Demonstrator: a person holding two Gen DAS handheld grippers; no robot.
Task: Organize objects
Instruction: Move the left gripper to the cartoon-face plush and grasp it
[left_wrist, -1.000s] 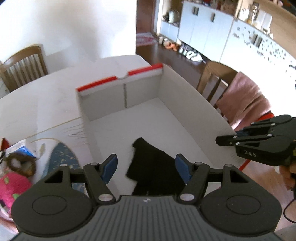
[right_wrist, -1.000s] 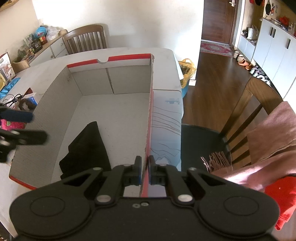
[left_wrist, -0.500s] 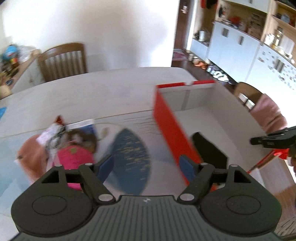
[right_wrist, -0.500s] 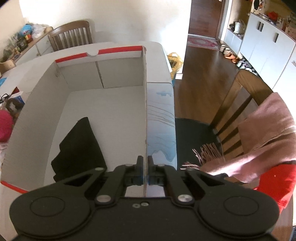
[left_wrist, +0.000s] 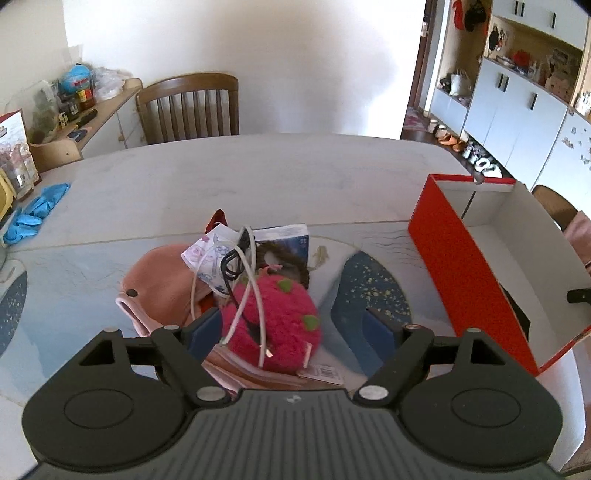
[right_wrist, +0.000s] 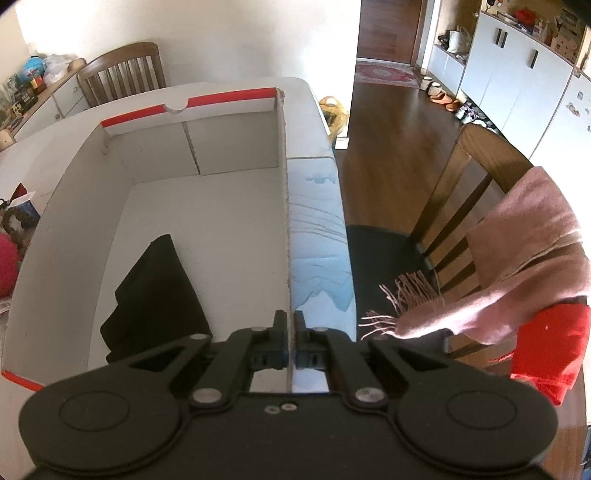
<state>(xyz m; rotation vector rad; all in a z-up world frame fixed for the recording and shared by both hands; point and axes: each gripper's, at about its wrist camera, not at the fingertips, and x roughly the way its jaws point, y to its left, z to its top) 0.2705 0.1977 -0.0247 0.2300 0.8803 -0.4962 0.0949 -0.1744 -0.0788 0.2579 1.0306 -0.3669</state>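
Observation:
My left gripper (left_wrist: 291, 326) hovers over a pile on the table, jaws opening. A fuzzy pink plush toy (left_wrist: 284, 332) lies between the fingers, untouched by the pads. A white cable (left_wrist: 255, 280) and a black cable (left_wrist: 231, 266) drape over the toy. A pink cloth (left_wrist: 159, 284), a patterned pouch (left_wrist: 207, 254), a blue book (left_wrist: 291, 240) and a brown scrunchie (left_wrist: 295, 262) lie around it. The red box (left_wrist: 461, 266) stands to the right. My right gripper (right_wrist: 289, 332) is shut on the box's (right_wrist: 74, 206) right wall. A black cloth (right_wrist: 155, 291) lies inside.
Blue gloves (left_wrist: 33, 214) lie at the table's (left_wrist: 258, 177) far left edge. A wooden chair (left_wrist: 192, 107) stands behind the table. Another chair (right_wrist: 476, 192) draped with a pink scarf (right_wrist: 528, 254) stands right of the box. A sideboard (left_wrist: 92, 122) holds clutter.
My left gripper swung left from above the box and black cloth to over the pile, and its jaws spread wider. The right gripper stayed clamped on the box wall.

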